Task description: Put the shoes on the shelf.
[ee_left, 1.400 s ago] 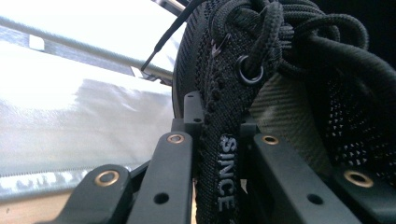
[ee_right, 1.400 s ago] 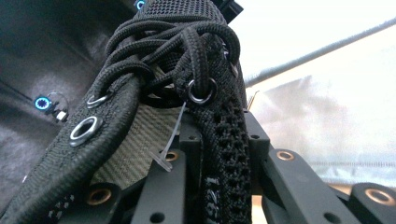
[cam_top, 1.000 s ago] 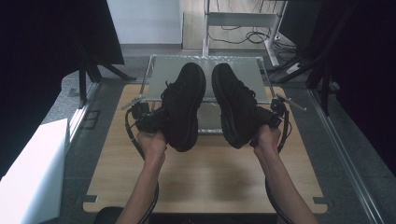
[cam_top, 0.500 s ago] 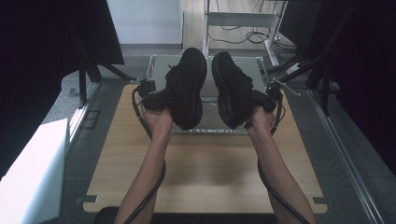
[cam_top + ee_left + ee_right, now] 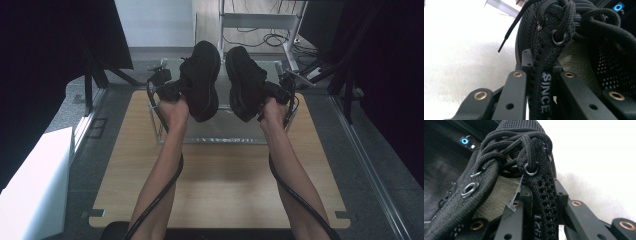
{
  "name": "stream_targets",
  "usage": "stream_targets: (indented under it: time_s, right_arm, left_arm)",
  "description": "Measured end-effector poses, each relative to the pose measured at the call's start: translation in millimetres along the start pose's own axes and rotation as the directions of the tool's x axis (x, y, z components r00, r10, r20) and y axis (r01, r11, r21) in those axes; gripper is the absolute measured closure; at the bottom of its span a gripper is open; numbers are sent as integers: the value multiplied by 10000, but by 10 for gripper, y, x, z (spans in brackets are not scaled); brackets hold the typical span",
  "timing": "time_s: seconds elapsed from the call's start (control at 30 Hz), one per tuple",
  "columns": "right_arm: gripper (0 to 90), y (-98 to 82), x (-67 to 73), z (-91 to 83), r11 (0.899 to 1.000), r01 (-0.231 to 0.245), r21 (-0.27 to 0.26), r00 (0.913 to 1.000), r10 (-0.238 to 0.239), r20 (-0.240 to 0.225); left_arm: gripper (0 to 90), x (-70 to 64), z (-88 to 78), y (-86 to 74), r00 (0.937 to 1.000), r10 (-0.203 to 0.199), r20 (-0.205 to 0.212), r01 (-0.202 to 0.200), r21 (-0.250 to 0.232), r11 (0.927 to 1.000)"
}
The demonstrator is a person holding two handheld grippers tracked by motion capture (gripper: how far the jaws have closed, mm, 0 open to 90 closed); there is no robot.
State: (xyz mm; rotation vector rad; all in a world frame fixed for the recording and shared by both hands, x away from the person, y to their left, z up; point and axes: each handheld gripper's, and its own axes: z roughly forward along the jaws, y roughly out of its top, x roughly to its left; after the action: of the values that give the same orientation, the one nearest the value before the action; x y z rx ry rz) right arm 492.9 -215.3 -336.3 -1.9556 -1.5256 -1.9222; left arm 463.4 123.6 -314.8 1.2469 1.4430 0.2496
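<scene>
this looks like a lab or test room set up for recording, not a home. a plain wooden table (image 5: 220, 175) stands on a grey floor (image 5: 375, 165), hemmed in on both sides by black curtains (image 5: 45, 65) hung as dark screens. black stands (image 5: 345, 85) with angled legs rise at the table's far corners. beyond the table sits a bare white metal frame (image 5: 260, 20) with loose cables (image 5: 260, 37) trailing on the floor under it. a clear plastic rack (image 5: 210, 135) rests on the tabletop. in the right gripper view a small device glows with a blue ring light (image 5: 464, 141) against the dark backdrop.
</scene>
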Motion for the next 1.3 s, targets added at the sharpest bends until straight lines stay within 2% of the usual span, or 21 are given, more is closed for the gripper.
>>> stream_targets:
  time_s: [0.13, 0.27, 0.3, 0.33, 0.37, 0.43, 0.53, 0.57, 0.67, 0.7, 0.83, 0.87, 0.9, 1.03, 1.07, 1.2, 1.23, 1.27, 1.3]
  right_arm:
    - [763, 80, 21, 63, 9997, 231, -61, 9992, -229, 338]
    - [761, 132, 46, 130, 9980, 624, -55, 9946, -617, 837]
    - [761, 145, 50, 145, 9981, 612, -53, 9940, -605, 915]
    - [762, 157, 57, 157, 9976, 689, -29, 9928, -683, 981]
    - [761, 166, 72, 173, 9968, 802, -33, 9909, -794, 1083]
    - [759, 177, 108, 213, 9947, 1023, 17, 9855, -1016, 1359]
    - [758, 183, 136, 240, 9930, 1179, 118, 9820, -1183, 1476]
    - [755, 186, 174, 275, 9889, 1474, 156, 9747, -1480, 1676]
    - [749, 186, 206, 306, 9833, 1810, 176, 9633, -1808, 1983]
    - [749, 186, 206, 306, 9833, 1810, 176, 9633, -1808, 1983]
    - [734, 178, 221, 341, 9787, 2025, 346, 9498, -2049, 2364]
    - [734, 178, 221, 341, 9787, 2025, 346, 9498, -2049, 2364]
    - [725, 177, 228, 348, 9764, 2123, 391, 9450, -2153, 2463]
    - [705, 175, 238, 351, 9750, 2186, 402, 9421, -2216, 2518]
    - [695, 170, 253, 364, 9698, 2389, 486, 9355, -2432, 2561]
    - [675, 168, 287, 387, 9601, 2699, 727, 9250, -2796, 2572]
    - [663, 165, 313, 405, 9527, 2899, 915, 9171, -3039, 2581]
    - [663, 165, 313, 405, 9527, 2899, 915, 9171, -3039, 2581]
    - [650, 159, 339, 425, 9396, 3237, 1117, 9038, -3419, 2574]
  left_arm:
    - [808, 5, 113, 58, 9993, 138, -350, -132, 188, 9997]
    - [807, 3, 183, 113, 9991, 42, -412, -33, 219, 9998]
    - [807, -29, 211, 150, 9970, 345, -693, -330, 220, 9992]
    - [807, -29, 211, 150, 9970, 345, -693, -330, 220, 9992]
    - [805, -55, 248, 187, 9938, 540, -973, -504, 388, 9980]
    - [804, -62, 279, 208, 9928, 547, -1061, -499, 473, 9976]
    - [801, -85, 311, 222, 9900, 718, -1217, -653, 567, 9963]
    - [794, -114, 346, 232, 9857, 892, -1430, -792, 741, 9941]
    - [781, -143, 384, 237, 9819, 1062, -1570, -931, 886, 9917]
    - [779, -143, 384, 237, 9819, 1062, -1570, -931, 886, 9917]
    - [768, -191, 413, 235, 9767, 1404, -1623, -1236, 1094, 9863]
    - [768, -202, 417, 233, 9752, 1474, -1651, -1303, 1103, 9853]
    - [755, -219, 427, 231, 9731, 1568, -1685, -1383, 1165, 9835]
    - [724, -238, 449, 218, 9724, 1595, -1702, -1398, 1221, 9826]
    - [709, -257, 464, 210, 9704, 1673, -1744, -1471, 1231, 9814]
    - [683, -271, 490, 196, 9678, 1749, -1810, -1527, 1302, 9797]
    - [671, -268, 495, 195, 9674, 1744, -1835, -1517, 1314, 9797]
    - [668, -261, 501, 194, 9673, 1728, -1856, -1493, 1341, 9797]
    - [665, -249, 505, 198, 9682, 1698, -1838, -1458, 1373, 9797]
